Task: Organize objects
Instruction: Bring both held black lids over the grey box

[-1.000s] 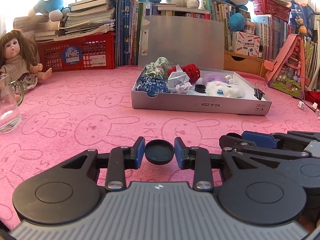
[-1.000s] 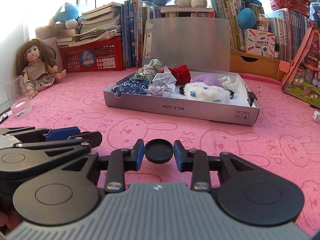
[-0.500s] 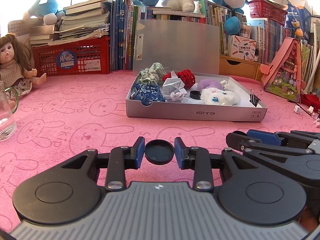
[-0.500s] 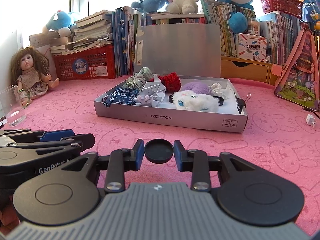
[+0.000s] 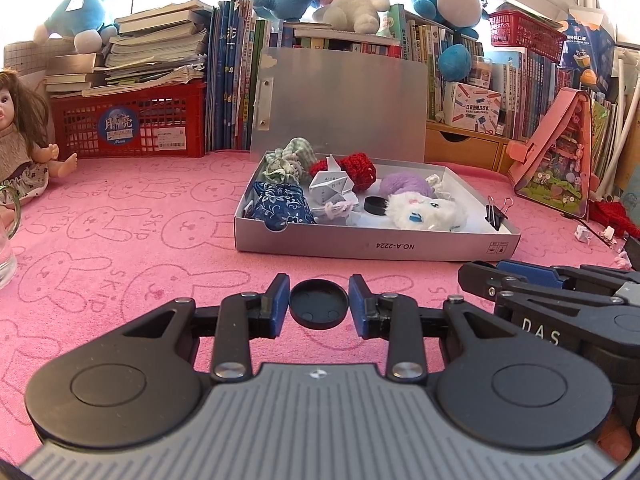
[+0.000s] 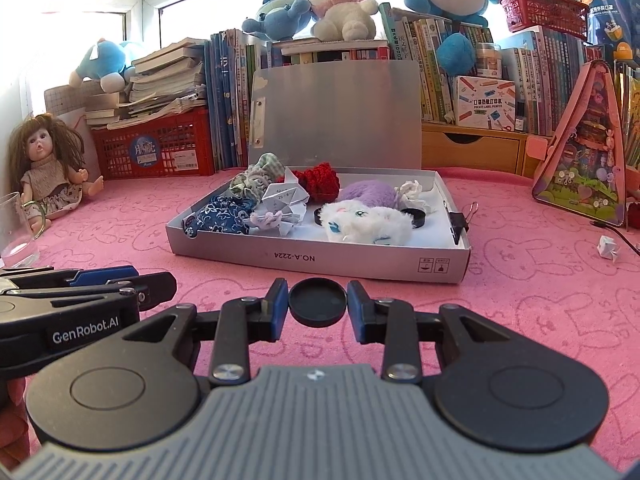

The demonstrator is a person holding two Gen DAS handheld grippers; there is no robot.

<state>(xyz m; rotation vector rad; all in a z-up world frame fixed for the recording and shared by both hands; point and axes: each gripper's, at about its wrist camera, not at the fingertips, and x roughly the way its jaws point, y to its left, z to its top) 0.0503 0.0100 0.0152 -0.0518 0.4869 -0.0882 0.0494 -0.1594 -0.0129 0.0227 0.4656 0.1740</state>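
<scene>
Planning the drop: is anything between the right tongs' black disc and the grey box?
Nothing visible: only bare pink cloth lies between the right tongs, shut on the black disc, and the grey box at its front wall. A white plush toy sits just behind it.

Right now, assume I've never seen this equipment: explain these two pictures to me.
There is no robot here. A person holds a two-finger gripper in each hand, each with a camera looking forward along its fingers. One picture is from the left gripper, the other from the right gripper, and each glimpses the other tool beside it. Each gripper is shut on a black round cap: left cap, right cap. Ahead, on the pink bunny-print cloth, lies an open grey box holding plush toys, fabric pouches and folded paper.
</scene>
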